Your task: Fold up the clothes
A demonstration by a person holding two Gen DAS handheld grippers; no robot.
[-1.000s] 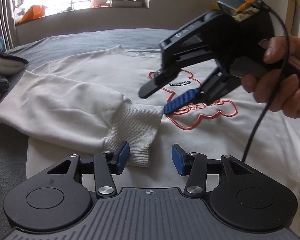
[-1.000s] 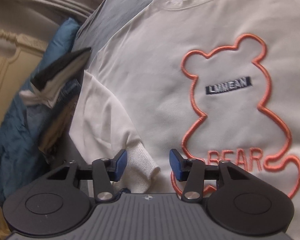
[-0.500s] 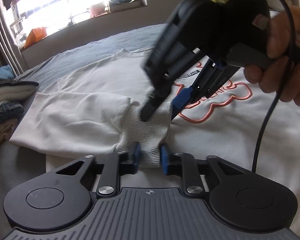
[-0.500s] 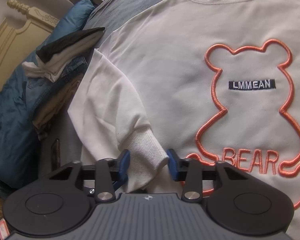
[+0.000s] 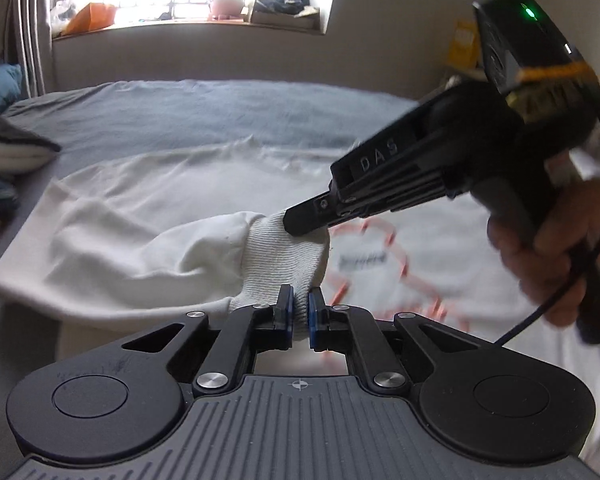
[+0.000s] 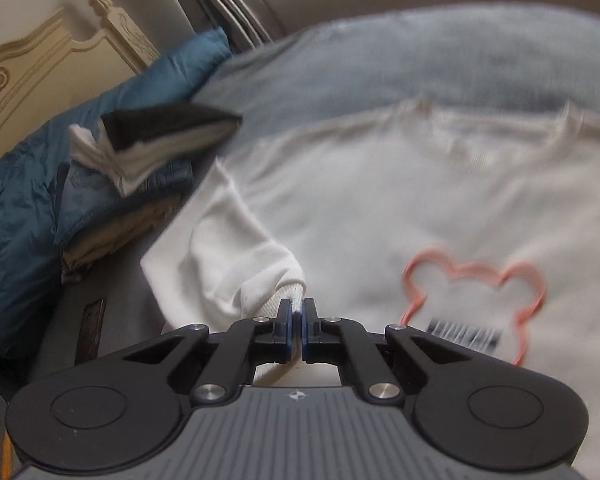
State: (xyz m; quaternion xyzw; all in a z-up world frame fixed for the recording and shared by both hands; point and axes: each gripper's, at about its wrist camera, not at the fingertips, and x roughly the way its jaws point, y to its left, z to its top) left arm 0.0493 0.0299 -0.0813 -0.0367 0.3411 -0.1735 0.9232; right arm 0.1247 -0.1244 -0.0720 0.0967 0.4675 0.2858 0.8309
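A white sweatshirt [image 5: 160,184] with an orange bear outline lies face up on the bed; its body [image 6: 360,200] fills the right wrist view. Its left sleeve [image 5: 140,248] is lifted off the cloth by its ribbed cuff [image 5: 284,256]. My left gripper [image 5: 299,300] is closing tight on the cuff's near edge, blue pads pressing the knit. My right gripper [image 5: 300,220], held by a hand [image 5: 548,264], pinches the cuff's far edge. In the right wrist view my right gripper [image 6: 297,308] closes on the cuff [image 6: 292,292], the knit squeezed between its pads.
A stack of folded clothes [image 6: 148,148] lies left of the sweatshirt, beside a blue quilt [image 6: 20,220] and a cream headboard [image 6: 40,60]. Grey bed sheet [image 5: 220,112] stretches beyond the collar toward a cluttered window sill [image 5: 188,28].
Both grippers went from open above the cuff to shut on it, then rose, lifting the cuff and sleeve end off the sweatshirt. The right gripper rolled as it came up.
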